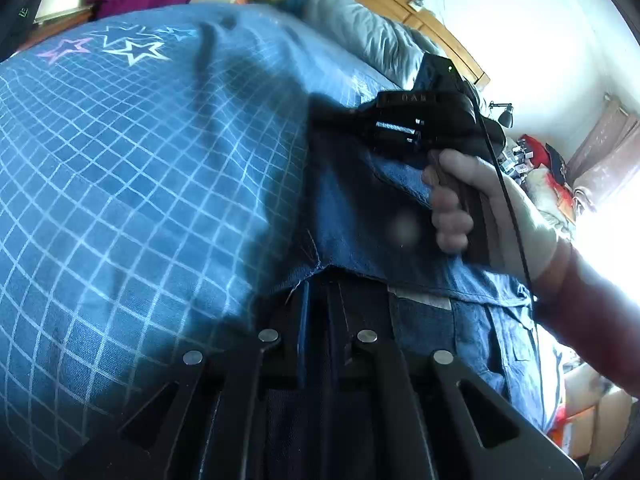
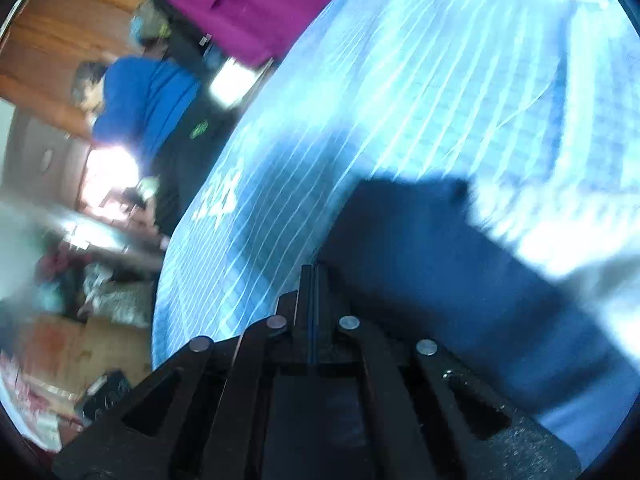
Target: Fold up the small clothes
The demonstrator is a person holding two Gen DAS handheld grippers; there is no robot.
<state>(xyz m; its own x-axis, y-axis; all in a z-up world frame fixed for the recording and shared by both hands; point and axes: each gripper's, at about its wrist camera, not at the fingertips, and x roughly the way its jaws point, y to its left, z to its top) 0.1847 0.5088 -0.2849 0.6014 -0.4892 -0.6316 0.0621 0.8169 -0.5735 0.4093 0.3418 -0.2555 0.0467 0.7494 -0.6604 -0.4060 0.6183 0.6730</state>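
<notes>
The denim garment [image 1: 352, 216] hangs above the bed, pinched along one edge by both claws. In the left wrist view its hem runs from the left claw [image 1: 320, 280] up and to the right toward the right claw [image 1: 332, 116], so the held edge is the long axis and it stretches between the two tools. The cloth below that edge drapes toward the person; a paler patch, perhaps a label, shows near the lower fold, along with what look like belt loops or a pocket seam.

The left claw is clenched on the denim: its jaws stand pressed together with the hem folded over their tips. The right claw [image 2: 314, 280] is likewise clenched, with a thin blue line of cloth between its jaws and the dark garment [image 2: 420, 248] spreading away to its right. That view is blurred, so little more can be read from it.

A hand [image 1: 452, 200] grips the right tool's handle, with a black cable [image 1: 504, 200] running past the wrist.

Under the garment lies the bedspread [image 1: 120, 160], blue with a white grid and star prints. Each claw holds one end of the edge, so neither is nearer; I judge the next move turns on swinging that edge down flat onto the bedspread.
</notes>
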